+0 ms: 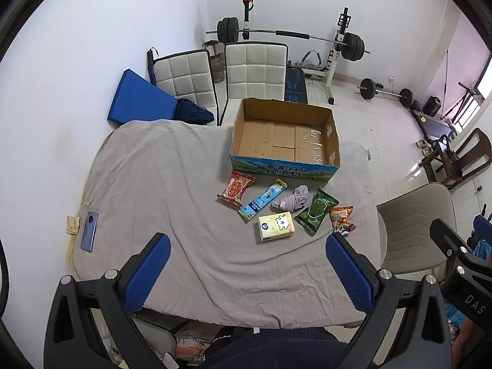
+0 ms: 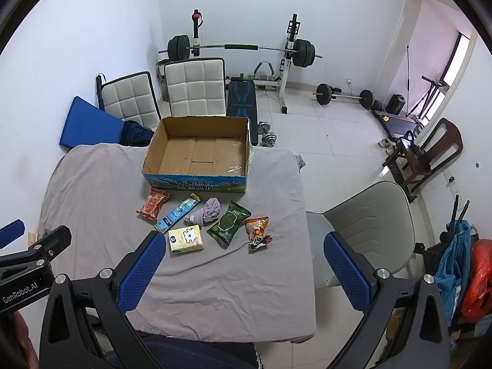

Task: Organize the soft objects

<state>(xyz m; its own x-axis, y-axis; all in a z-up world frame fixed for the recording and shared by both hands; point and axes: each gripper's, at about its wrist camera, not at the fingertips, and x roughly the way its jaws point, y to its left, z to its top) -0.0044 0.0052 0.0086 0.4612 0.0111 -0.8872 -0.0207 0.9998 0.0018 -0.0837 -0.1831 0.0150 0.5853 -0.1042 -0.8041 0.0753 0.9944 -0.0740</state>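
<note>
On the grey-covered table stands an open, empty cardboard box, also in the right wrist view. In front of it lie a red packet, a blue stick packet, a bunched lilac cloth, a yellow tissue pack, a green packet and an orange packet. My left gripper is open and empty, held above the near table edge. My right gripper is open and empty, near the tissue pack and orange packet.
A phone lies at the table's left edge. Two white padded chairs stand behind the table, a grey chair to its right. A barbell rack, weights and a wooden chair fill the floor beyond.
</note>
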